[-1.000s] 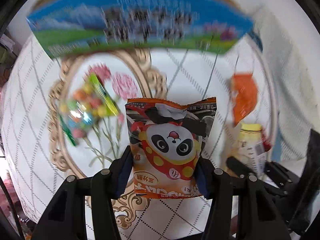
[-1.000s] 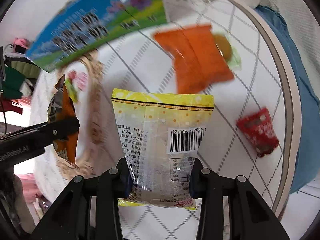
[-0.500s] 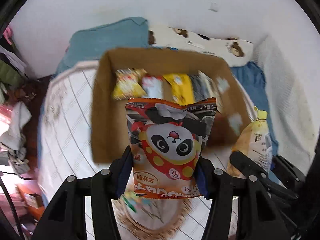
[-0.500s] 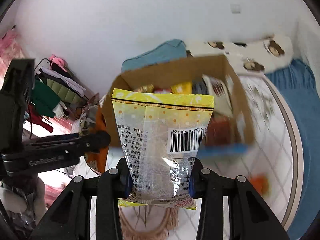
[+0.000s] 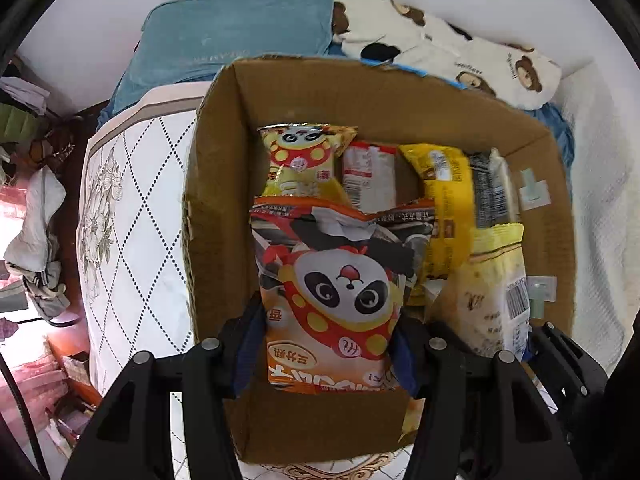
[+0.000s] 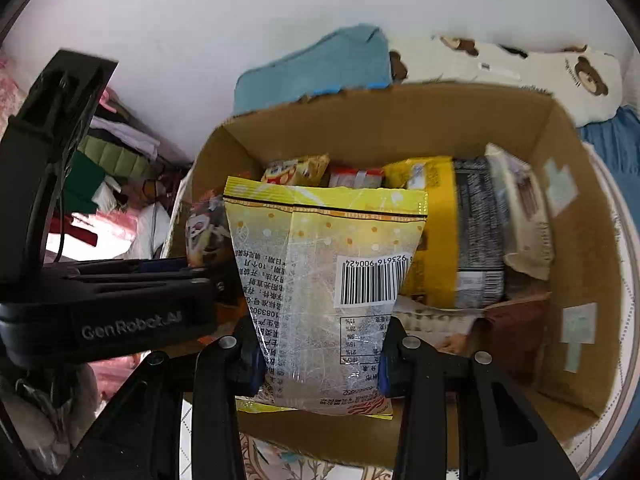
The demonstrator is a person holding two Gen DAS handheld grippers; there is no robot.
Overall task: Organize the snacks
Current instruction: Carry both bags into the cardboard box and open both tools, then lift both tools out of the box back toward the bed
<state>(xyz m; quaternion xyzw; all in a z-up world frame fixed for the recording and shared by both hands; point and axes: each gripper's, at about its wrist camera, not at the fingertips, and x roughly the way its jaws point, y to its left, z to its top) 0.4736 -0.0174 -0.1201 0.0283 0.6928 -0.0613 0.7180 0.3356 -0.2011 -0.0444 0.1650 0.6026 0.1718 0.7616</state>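
Note:
My left gripper (image 5: 326,354) is shut on an orange panda snack bag (image 5: 336,292) and holds it upright over the left part of an open cardboard box (image 5: 208,208). My right gripper (image 6: 320,354) is shut on a yellow clear-fronted snack bag (image 6: 324,280) and holds it over the same box (image 6: 580,264), to the right of the left gripper (image 6: 120,292). The yellow bag also shows in the left wrist view (image 5: 492,300). Several snack packs stand in a row at the back of the box, among them a yellow panda bag (image 5: 304,160) and a tall yellow pack (image 6: 436,232).
The box sits on a white quilted mattress (image 5: 128,216). A blue pillow (image 5: 236,28) and a bear-print pillow (image 5: 472,56) lie behind it against the white wall. Clothes are piled at the left (image 6: 116,156).
Both grippers have swung up from the mattress and ornate tray to the open box and closed in on it, each still holding its bag.

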